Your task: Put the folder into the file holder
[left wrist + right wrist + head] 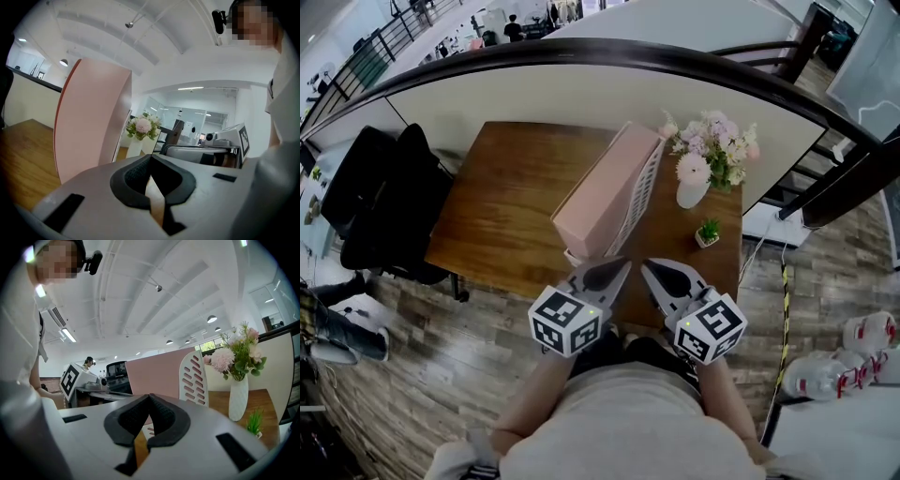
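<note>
From the head view, a pink folder (605, 192) stands upright in a white file holder (644, 187) on a wooden table (502, 206). A vase of flowers (694, 183) and a small potted plant (707, 232) sit just to the holder's right, and a black chair (384, 197) is at the table's left end. The left gripper (619, 270) and the right gripper (653, 270) hover side by side at the table's near edge, just short of the holder.

The left gripper view shows that gripper's jaws clenched tip to tip with nothing between them. The folder rises close ahead on the left, with the flowers beyond it.

The right gripper view shows its jaws likewise clenched and empty. The folder and the holder's slotted end stand ahead, and the vase and plant are to the right.
</note>
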{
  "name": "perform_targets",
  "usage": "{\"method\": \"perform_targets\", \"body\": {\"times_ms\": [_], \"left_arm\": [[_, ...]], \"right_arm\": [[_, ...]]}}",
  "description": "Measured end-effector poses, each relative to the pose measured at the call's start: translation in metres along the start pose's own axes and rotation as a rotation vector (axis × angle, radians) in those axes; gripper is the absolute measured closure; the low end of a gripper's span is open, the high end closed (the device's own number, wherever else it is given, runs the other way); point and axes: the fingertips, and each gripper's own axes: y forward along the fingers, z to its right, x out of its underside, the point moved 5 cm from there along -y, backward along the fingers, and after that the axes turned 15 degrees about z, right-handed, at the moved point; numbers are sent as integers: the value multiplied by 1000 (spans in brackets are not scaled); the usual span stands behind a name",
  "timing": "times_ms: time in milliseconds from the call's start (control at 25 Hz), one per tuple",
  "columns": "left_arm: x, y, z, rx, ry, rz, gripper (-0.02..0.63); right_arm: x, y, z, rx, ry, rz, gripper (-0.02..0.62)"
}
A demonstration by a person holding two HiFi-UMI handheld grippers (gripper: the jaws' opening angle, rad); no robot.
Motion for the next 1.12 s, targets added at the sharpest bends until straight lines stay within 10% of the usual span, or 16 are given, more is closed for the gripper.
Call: {"method": "perform_targets", "body": {"times_ms": [1120], "left_arm": [[7, 5, -1, -3, 2, -31, 594]], "right_arm": [[4, -3, 3, -12, -28, -28, 597]]}}
